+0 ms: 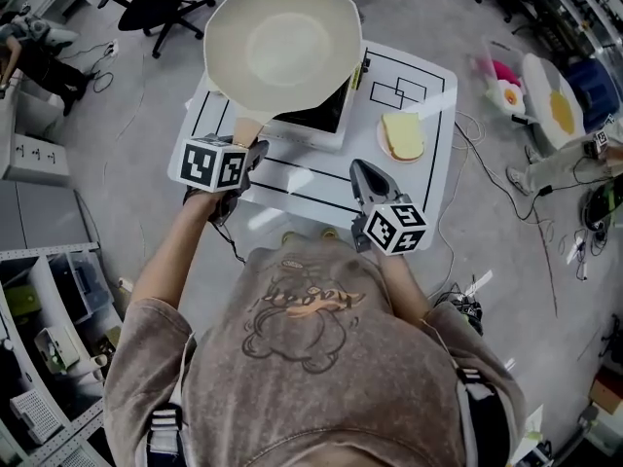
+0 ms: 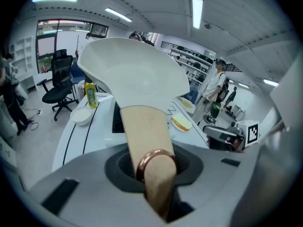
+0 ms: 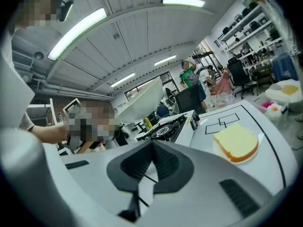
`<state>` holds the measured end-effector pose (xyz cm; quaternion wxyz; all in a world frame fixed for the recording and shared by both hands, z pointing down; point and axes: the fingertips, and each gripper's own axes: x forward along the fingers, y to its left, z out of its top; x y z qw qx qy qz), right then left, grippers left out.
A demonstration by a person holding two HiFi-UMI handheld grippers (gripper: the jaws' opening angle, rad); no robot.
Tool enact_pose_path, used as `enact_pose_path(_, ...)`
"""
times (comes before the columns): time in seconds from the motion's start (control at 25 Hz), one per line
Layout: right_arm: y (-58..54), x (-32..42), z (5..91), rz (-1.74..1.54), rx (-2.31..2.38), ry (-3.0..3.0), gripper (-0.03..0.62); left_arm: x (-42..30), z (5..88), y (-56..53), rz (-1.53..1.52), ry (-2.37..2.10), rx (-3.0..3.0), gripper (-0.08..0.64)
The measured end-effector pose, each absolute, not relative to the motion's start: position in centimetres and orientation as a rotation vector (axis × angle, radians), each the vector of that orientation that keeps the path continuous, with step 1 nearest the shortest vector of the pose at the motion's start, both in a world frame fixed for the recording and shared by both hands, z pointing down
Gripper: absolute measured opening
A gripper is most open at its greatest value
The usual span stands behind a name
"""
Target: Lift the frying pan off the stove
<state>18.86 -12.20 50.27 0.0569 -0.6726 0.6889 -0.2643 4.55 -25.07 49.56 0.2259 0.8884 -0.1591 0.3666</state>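
Nearest to us, the right tool (image 1: 368, 178) hangs idle over the desk's (image 1: 428, 178) front edge, its jaws closed tip to tip on nothing. Beside it, the left tool (image 1: 255, 149) is clamped on the wooden handle (image 1: 245, 125) of the frying pan (image 1: 282, 42), its jaws only narrowly parted around the handle's end.

We judge the lift to be well along. The right gripper view shows the pale pan up in the air, apart from the stove (image 1: 316, 115) beneath it. To do this step well, we should keep the clamp firm, since the whole bowl hangs out beyond a grip at the handle's tip. We should also raise it straight and hold the wrist steady so the bowl does not sag or swing.

The pan's long axis runs away from us, with the handle pointing back at the left tool and the bowl out over the stove. Its open side faces up, and the far rim looks tipped a little higher.

Farther right, a plate with a slice of bread (image 1: 402, 136) sits on the desk, well clear of the lift.
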Motion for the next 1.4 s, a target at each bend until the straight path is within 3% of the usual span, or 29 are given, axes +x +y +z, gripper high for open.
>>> enact_pose_path(0.48, -13.8, 15.6, 49.9, -0.797, -1.934, 2.252, -0.009, -0.5, 47.7, -24.5, 0.801, -0.704, 2.469, 0.1)
enact_pose_path(1.4, -17.2, 8.9, 50.7, -0.769, -1.737, 2.531, -0.006, -11.7, 53.0, -21.0, 0.507, -1.11, 2.207, 0.101)
